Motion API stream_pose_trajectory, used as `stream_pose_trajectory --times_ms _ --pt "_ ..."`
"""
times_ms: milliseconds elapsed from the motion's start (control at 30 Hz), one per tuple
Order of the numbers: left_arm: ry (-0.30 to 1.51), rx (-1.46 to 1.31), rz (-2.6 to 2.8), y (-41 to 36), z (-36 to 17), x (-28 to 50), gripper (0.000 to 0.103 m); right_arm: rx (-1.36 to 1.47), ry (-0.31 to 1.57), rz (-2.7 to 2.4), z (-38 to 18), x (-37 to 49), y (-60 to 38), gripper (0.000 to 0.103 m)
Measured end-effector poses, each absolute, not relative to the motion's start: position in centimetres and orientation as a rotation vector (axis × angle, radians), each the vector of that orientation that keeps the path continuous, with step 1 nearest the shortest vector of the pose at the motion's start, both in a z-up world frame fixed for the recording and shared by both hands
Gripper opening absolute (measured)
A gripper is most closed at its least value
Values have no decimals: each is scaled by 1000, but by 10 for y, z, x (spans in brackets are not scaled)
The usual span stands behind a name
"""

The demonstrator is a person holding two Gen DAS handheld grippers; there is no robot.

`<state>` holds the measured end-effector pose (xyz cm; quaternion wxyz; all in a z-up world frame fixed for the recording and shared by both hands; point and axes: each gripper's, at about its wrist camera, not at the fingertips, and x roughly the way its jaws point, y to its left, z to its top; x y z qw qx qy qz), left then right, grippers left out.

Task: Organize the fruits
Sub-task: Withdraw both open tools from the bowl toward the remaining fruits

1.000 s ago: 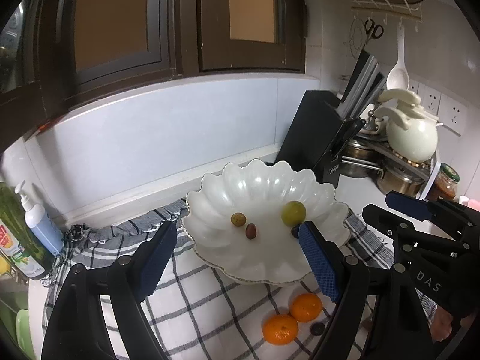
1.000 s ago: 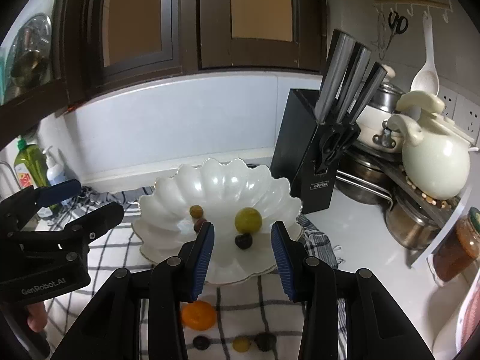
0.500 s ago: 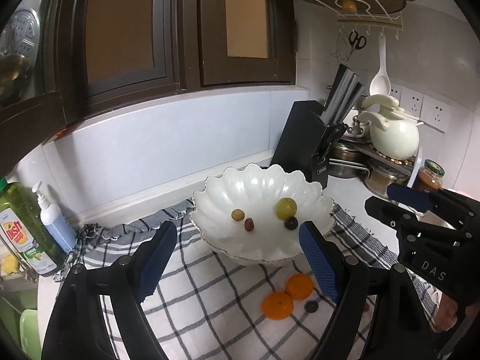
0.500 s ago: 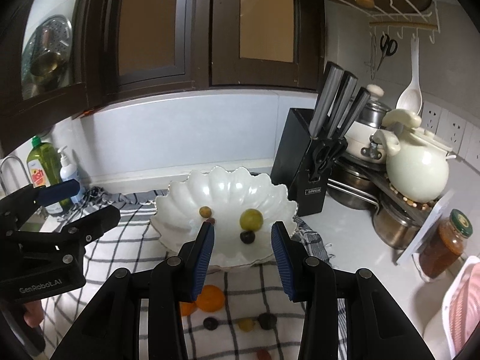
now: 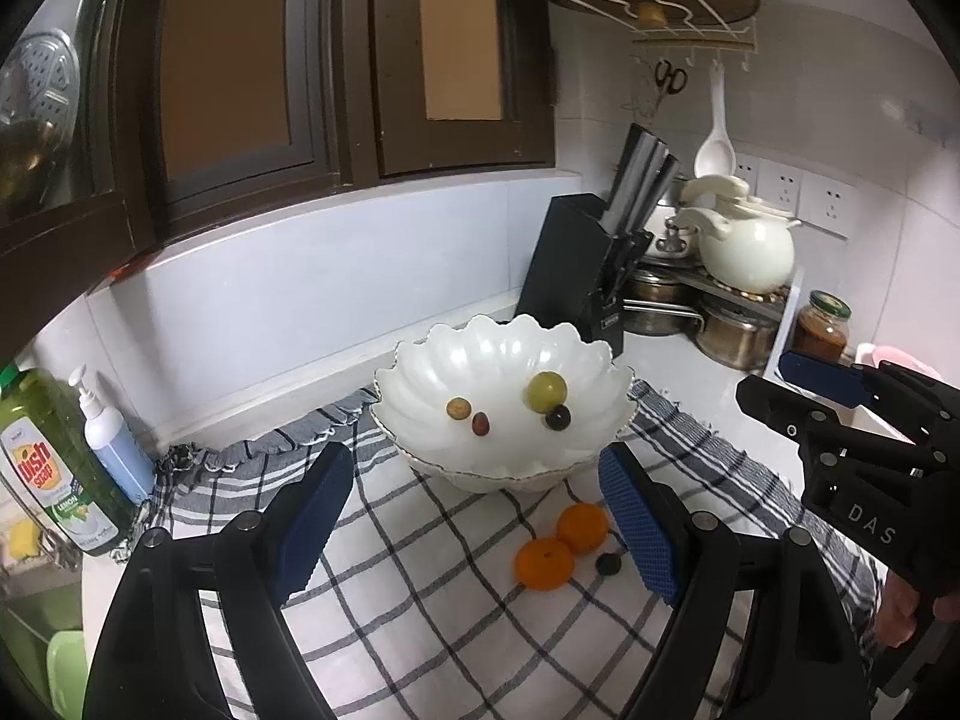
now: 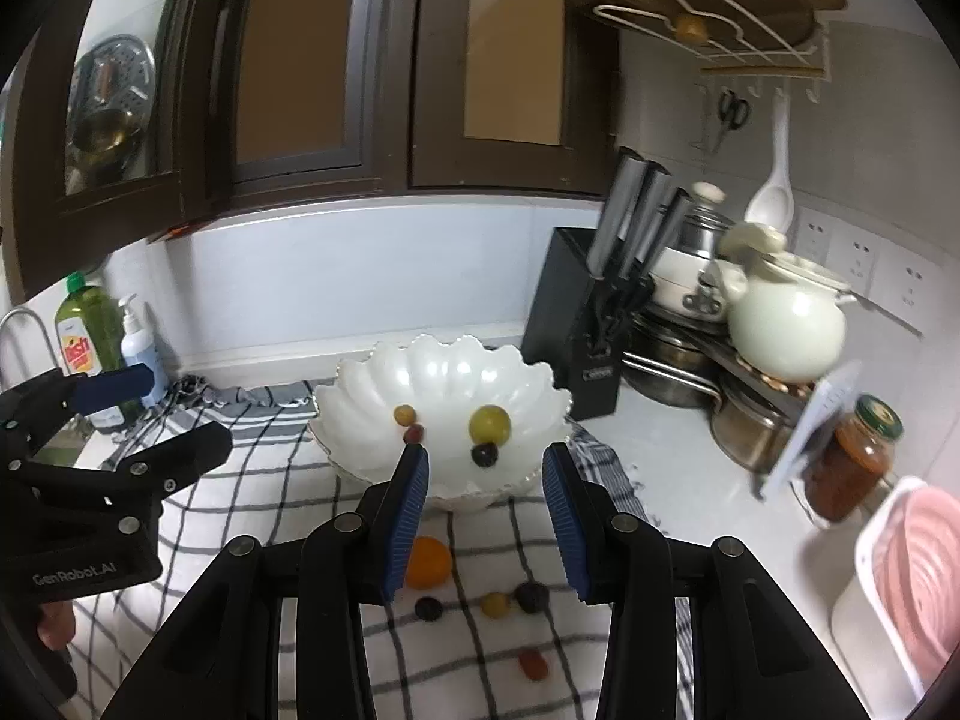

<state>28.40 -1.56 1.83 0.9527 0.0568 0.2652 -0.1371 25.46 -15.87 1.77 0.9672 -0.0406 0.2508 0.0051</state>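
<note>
Both your tools are empty, jaws apart.
Left tool [image 5: 474, 516] and right tool [image 6: 486, 504] face the scalloped bowl [image 6: 360, 396].

Beyond the jaws, a bowl [image 6: 441, 387] holding four fruits sits on a cloth [image 6: 252, 474], loose fruits [image 6: 495, 603] lying nearer, knife block [image 6: 576, 324] right

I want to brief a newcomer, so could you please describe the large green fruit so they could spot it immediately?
Find the white scalloped bowl on the checked cloth, in front of the black knife block. Four fruits lie inside it. The green fruit is the biggest and the only pale green one, with a small dark fruit right beside it.
</note>
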Motion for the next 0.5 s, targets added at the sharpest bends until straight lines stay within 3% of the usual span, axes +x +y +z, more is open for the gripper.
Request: stream_pose_trajectory --times_ms 500 --pt "533 196 -412 -19 -4 272 84 -44 518 -128 -3 222 -160 41"
